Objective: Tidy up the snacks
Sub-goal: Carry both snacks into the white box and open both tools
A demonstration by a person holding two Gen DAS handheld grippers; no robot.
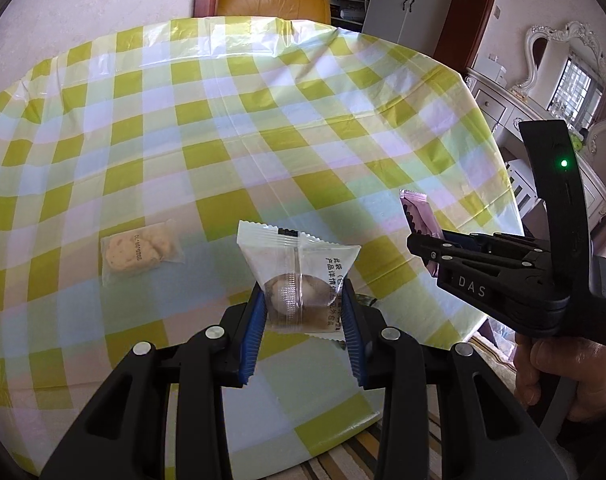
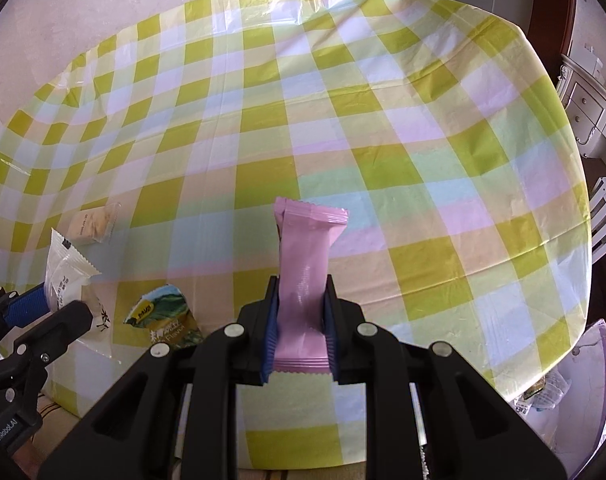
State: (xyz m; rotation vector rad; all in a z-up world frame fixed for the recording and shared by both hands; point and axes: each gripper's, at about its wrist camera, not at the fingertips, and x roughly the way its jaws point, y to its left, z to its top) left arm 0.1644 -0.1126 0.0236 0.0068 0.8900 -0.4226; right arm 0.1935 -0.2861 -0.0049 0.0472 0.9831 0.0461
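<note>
Both views are bright with soft daylight. In the left wrist view a window (image 1: 579,88) reflected in an ornate mirror (image 1: 563,68) on the right glows pale. The glossy plastic tablecloth (image 1: 223,120) shows white sheen along its far folds, and colours look slightly washed out. Shadows under the packets are faint and soft-edged. The fisheye lens bows the table (image 2: 423,140) edge strongly and leaves dark vignette corners. The centre is sharp; the rims smear slightly.
</note>
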